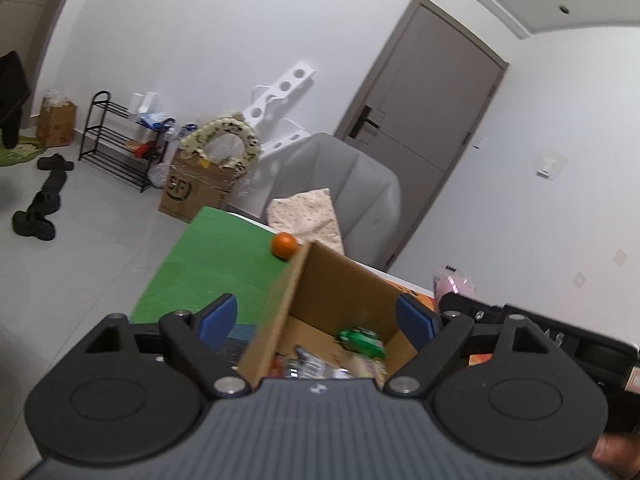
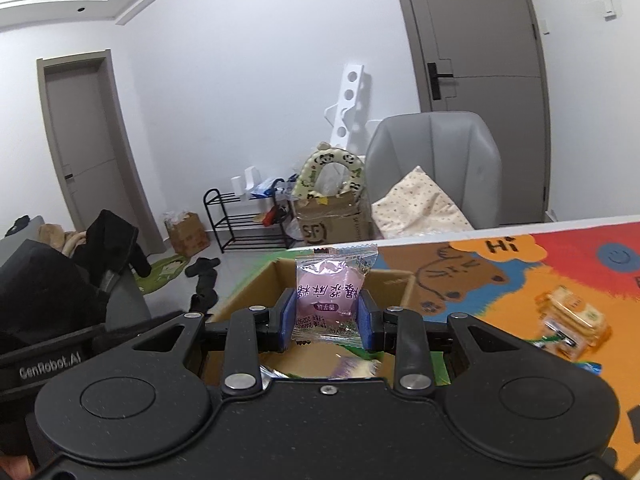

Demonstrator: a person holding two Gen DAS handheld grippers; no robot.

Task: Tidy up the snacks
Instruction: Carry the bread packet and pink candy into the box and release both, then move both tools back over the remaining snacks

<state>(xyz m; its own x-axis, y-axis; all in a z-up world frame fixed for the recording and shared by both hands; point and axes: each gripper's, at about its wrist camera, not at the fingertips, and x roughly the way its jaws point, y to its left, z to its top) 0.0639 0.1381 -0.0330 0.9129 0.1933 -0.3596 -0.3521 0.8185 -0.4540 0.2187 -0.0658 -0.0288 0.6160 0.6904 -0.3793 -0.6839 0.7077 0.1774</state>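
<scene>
So the right claw [image 2: 327,316] is clamped tight on a pink snack packet [image 2: 332,292], blue pads pressing on both sides of it, the packet standing upright with its crimped top edge poking up above the fingers. It hangs right over the open cardboard box [image 2: 394,280], which sits on the bench [image 2: 520,276] directly ahead of and below the claw. You can see a few wrappers already lying in the bottom of the box under the packet.

The left claw [image 1: 318,320] is spread wide with nothing between its pads. The same box [image 1: 340,284] sits right in front of it, its near left wall falling inside the gap between the fingers, and a green packet [image 1: 360,340] plus some other wrappers lie on the box floor, closer to the right finger. No pad touches any of it.

An orange [image 1: 285,245] sits on the green mat [image 1: 212,256] just beyond the box's far left corner. Over on the colourful cartoon mat, an orange-wrapped snack [image 2: 572,320] lies well to the right of the box.
</scene>
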